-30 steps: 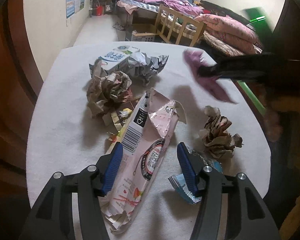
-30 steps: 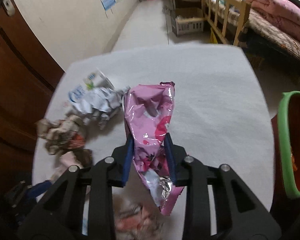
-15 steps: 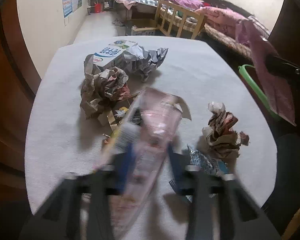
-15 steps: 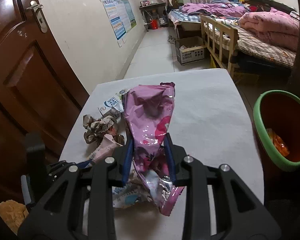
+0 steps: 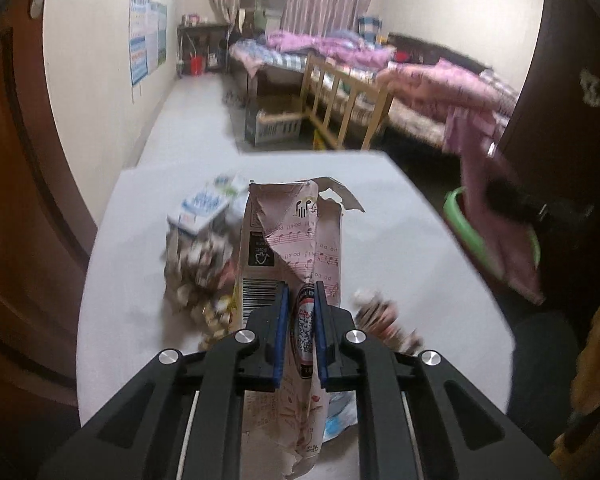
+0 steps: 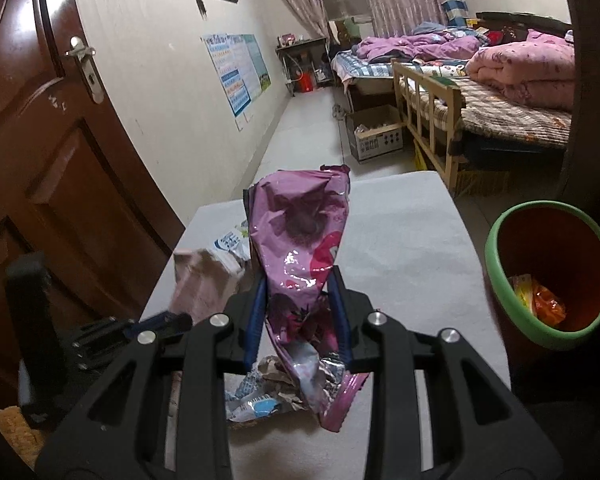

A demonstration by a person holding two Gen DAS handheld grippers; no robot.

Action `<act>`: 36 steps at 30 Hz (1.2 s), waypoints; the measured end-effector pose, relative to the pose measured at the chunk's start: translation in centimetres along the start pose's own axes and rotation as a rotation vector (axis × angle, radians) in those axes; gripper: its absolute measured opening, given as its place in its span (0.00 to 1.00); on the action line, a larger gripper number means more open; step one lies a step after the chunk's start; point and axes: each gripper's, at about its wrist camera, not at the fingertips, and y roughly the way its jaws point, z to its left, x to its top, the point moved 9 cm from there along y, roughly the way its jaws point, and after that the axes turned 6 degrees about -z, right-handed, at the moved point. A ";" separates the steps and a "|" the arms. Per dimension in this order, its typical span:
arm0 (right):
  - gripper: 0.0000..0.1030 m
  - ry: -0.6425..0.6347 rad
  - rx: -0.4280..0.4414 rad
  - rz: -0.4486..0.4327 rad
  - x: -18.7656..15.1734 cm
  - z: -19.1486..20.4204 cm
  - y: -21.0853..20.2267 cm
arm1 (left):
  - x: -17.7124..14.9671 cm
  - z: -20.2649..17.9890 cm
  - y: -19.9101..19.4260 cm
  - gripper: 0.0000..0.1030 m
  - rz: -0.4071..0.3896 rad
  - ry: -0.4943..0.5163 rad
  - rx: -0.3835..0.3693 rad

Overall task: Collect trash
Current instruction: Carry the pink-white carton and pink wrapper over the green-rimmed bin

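My left gripper [image 5: 301,300] is shut on a torn pale pink paper carton [image 5: 292,240] and holds it upright above the white table [image 5: 400,248]. My right gripper [image 6: 298,292] is shut on a crinkled purple foil snack bag [image 6: 300,236], lifted above the table's right side. That bag also shows at the right of the left wrist view [image 5: 496,216]. A green-rimmed brown trash bin [image 6: 552,272] with wrappers inside stands off the table's right edge. The pink carton shows blurred at the left of the right wrist view [image 6: 204,280].
Crumpled paper balls [image 5: 198,268] and a blue-white milk carton [image 5: 204,204] lie on the table's left half. Another crumpled wrapper [image 5: 380,316] lies to the right. Foil scraps [image 6: 268,392] lie under the right gripper. A brown door [image 6: 40,160] stands left; beds behind.
My left gripper closed on the pink carton and lifted it upright off the table. My right gripper rose with the purple bag and moved right, toward the bin.
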 end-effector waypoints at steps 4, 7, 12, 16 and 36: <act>0.29 0.007 -0.011 -0.025 0.6 -0.8 -0.8 | 2.2 -1.0 -1.4 0.09 -0.058 -0.007 -0.004; 0.29 0.020 -0.017 -0.036 0.9 -1.3 -1.2 | 3.6 -1.9 -2.0 0.09 -0.086 0.000 -0.004; 0.29 0.035 -0.029 -0.063 1.7 -2.3 -2.1 | 5.5 -3.3 -2.2 0.09 -0.125 -0.001 -0.014; 0.29 0.044 -0.050 -0.097 2.4 -3.4 -3.2 | 6.2 -4.3 -1.8 0.09 -0.127 -0.009 -0.027; 0.29 0.148 -0.127 -0.129 2.8 -11.1 -5.5 | 7.2 -10.6 0.8 0.09 -0.123 0.058 -0.107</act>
